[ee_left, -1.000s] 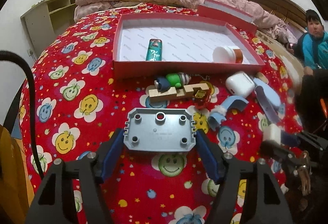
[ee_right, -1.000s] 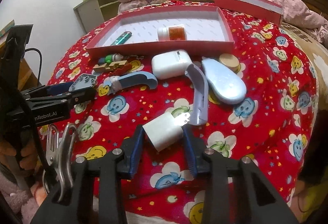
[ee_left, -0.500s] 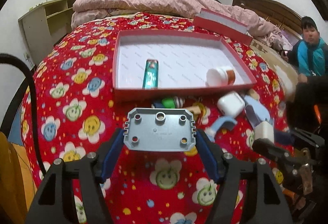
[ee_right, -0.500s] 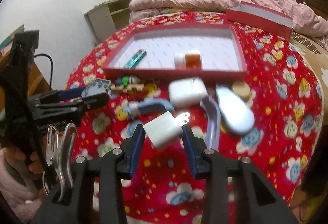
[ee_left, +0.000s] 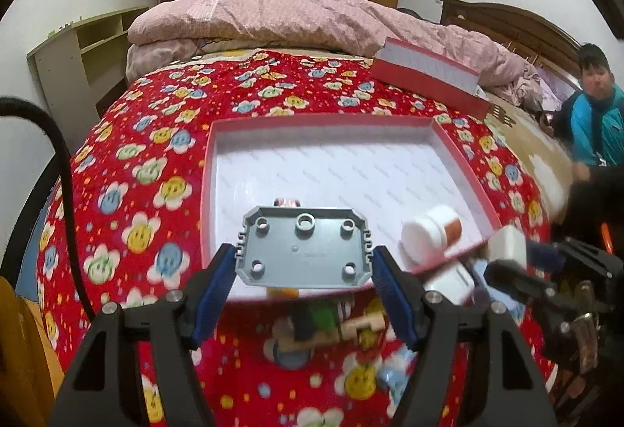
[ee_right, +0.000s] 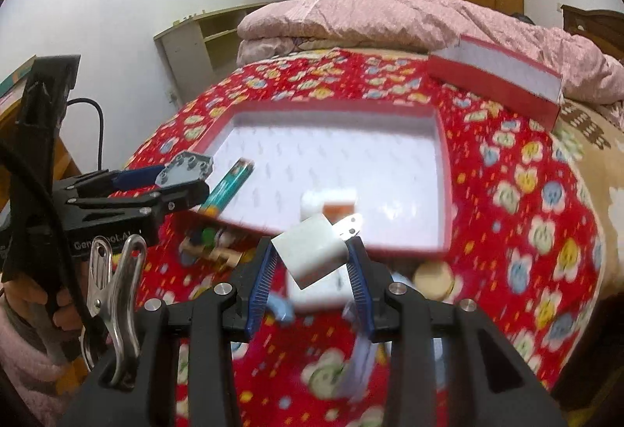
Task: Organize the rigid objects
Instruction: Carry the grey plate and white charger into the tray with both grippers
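Plate (ee_left: 303,251): grey, stiff, light; my left gripper (ee_left: 304,267) pinches its short edges, over box (ee_left: 460,150) rim at 6 o'clock.
Charger (ee_right: 310,251): smooth, light; my right gripper (ee_right: 312,271) clamps its flat sides; prongs at 2 o'clock.

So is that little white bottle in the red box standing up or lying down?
Lying down. The white bottle rests on its side on the box floor, its white cap toward the near wall.

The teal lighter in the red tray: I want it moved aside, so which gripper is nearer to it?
Left. The left gripper, holding the grey plate, is right beside the teal lighter. The right gripper, holding the white charger, is farther off, at the red tray's near edge.
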